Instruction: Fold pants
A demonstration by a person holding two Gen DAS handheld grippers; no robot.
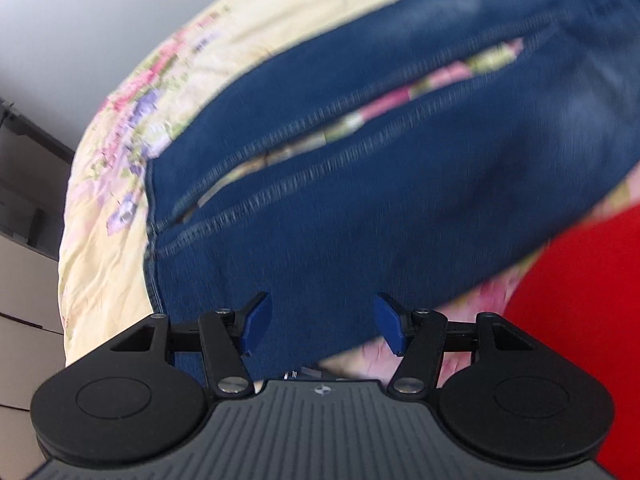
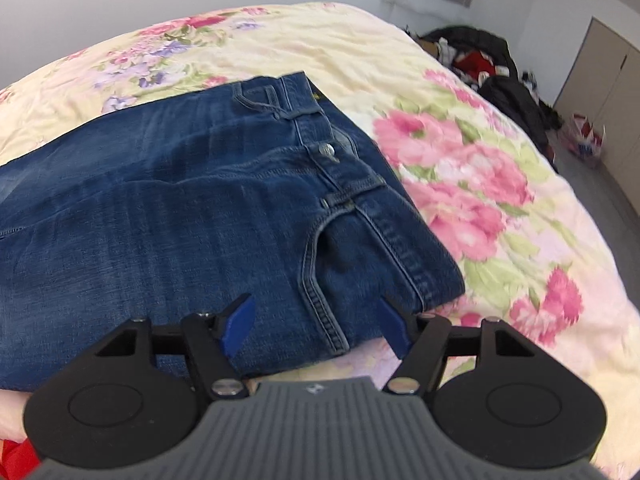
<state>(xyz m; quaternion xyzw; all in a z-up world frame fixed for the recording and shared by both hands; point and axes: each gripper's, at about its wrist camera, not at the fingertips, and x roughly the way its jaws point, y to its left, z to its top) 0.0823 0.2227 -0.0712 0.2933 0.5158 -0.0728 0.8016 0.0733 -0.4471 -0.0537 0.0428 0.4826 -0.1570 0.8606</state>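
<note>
While both jaws stood open and empty, the soft, floppy, thick blue denim jeans [image 2: 192, 208] lay flat on the flowered bedspread [image 2: 480, 184]; the left gripper [image 1: 322, 322] sat over the hems, the right gripper [image 2: 316, 322] by the waistband, good spots to pinch.

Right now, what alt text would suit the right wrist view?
Blue jeans lie flat on a flowered bedspread, waistband and button toward the right. The right gripper hangs over the near edge by the front pocket, blue pads apart, holding nothing. Dark clothes are piled past the bed's far corner.
</note>
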